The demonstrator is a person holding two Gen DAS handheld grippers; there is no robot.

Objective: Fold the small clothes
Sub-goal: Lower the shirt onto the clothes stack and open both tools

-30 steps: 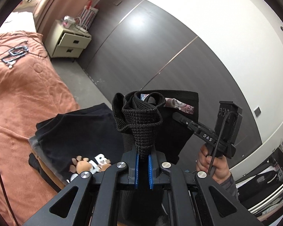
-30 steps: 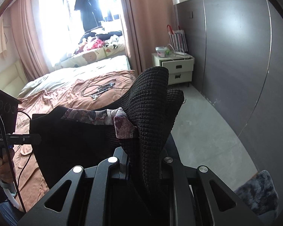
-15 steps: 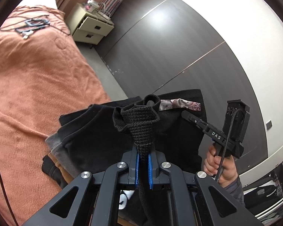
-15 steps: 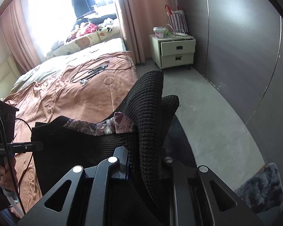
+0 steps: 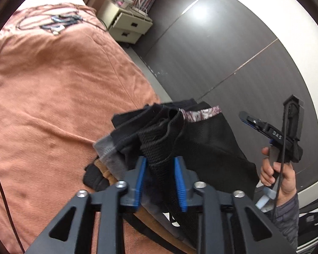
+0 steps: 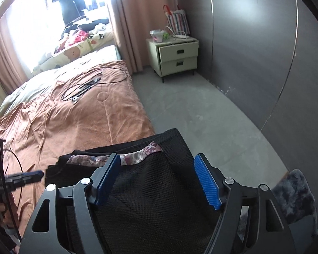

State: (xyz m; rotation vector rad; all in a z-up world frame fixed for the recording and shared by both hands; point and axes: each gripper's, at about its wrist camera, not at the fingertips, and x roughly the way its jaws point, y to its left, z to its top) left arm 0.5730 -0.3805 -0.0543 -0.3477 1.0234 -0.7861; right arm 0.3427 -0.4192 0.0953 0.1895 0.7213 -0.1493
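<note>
The black mesh garment [image 6: 150,194] lies on a pile of folded dark clothes [image 5: 125,146] at the bed's near edge, close to the corner by the floor. Its patterned waistband [image 5: 201,113] runs along the far side, the long axis roughly following that bed edge. The left claw [image 5: 160,180] is spreading, a bunched fold of the mesh between its blue pads but no longer squeezed. The right claw [image 6: 156,180] is opening wide above the cloth, pads clear of it. Beyond, cables [image 6: 82,87] sprawl on the orange bedspread [image 5: 53,80], and a nightstand [image 6: 176,58] stands by the dark wardrobe [image 6: 265,63].
</note>
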